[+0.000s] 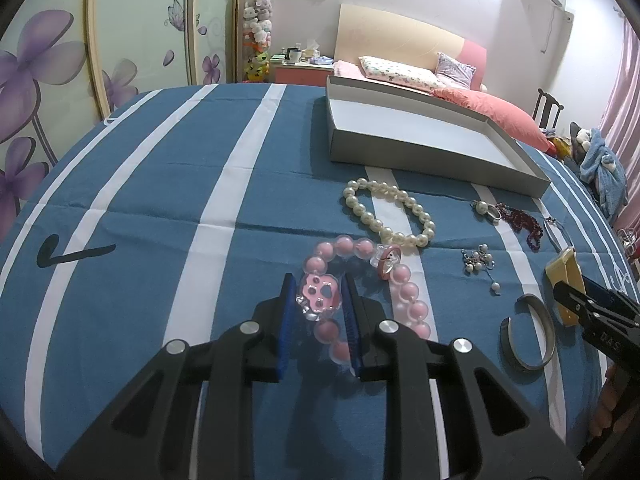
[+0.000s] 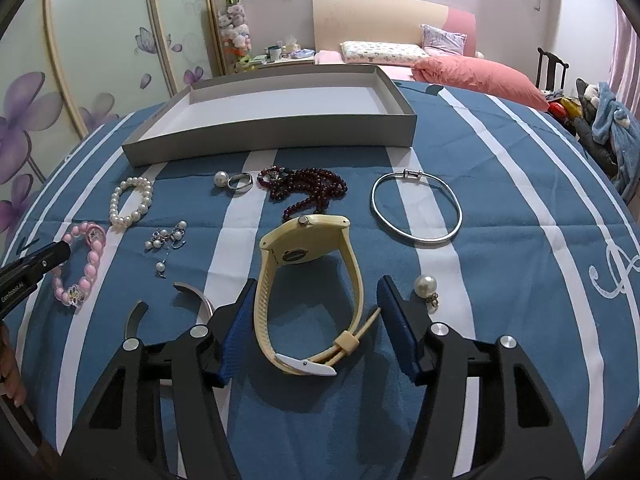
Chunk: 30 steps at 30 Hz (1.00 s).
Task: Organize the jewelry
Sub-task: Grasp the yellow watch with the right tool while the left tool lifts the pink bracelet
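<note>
A pink bead bracelet (image 1: 404, 292) lies on the blue striped cloth. My left gripper (image 1: 318, 278) is shut on its pink flower charm (image 1: 320, 292), one blue pad on each side. A cream watch (image 2: 308, 280) stands on its edge, its strap forming a loop. My right gripper (image 2: 318, 282) is open around it: the left pad touches the strap and the right pad stands a little clear of it. The right wrist view shows the pink bracelet (image 2: 94, 258) at the far left. An empty grey box tray (image 2: 280, 138) sits behind the jewelry.
Between the grippers and the tray lie a pearl bracelet (image 2: 132, 200), a pearl ring (image 2: 240, 182), a dark red bead necklace (image 2: 308, 188), a silver bangle (image 2: 416, 208), pearl earrings (image 2: 168, 236), an open metal cuff (image 1: 528, 332) and a single pearl earring (image 2: 425, 285).
</note>
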Motion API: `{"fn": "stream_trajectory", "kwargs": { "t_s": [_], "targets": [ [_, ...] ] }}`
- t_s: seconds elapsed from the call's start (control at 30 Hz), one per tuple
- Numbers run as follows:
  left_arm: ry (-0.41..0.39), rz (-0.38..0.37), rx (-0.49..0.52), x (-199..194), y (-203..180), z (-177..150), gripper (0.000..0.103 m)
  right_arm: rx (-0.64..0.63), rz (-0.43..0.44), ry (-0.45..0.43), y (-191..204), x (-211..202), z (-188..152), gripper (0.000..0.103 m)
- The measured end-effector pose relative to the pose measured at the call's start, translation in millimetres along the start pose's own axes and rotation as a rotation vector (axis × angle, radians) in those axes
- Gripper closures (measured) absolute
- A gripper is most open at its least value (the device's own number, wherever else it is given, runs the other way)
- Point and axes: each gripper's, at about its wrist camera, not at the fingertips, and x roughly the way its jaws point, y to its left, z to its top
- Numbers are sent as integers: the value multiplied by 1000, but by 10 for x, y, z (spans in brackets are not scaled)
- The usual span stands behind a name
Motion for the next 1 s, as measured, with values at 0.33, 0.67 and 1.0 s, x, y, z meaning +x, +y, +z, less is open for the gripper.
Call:
{"fn": "stream_trajectory", "kwargs": {
  "t_s": [0.33,0.67,1.0],
  "targets": [
    [-18,-6,12,-47,-45,3,80,8,30,0,-36,0,33,61],
    [-98,-33,47,-233,-157,40,80,31,70,-87,-90,-162,56,63],
    [-212,-51,93,-452,-335,119,80,38,91,-237,-100,-398,175,63]
  ]
}}
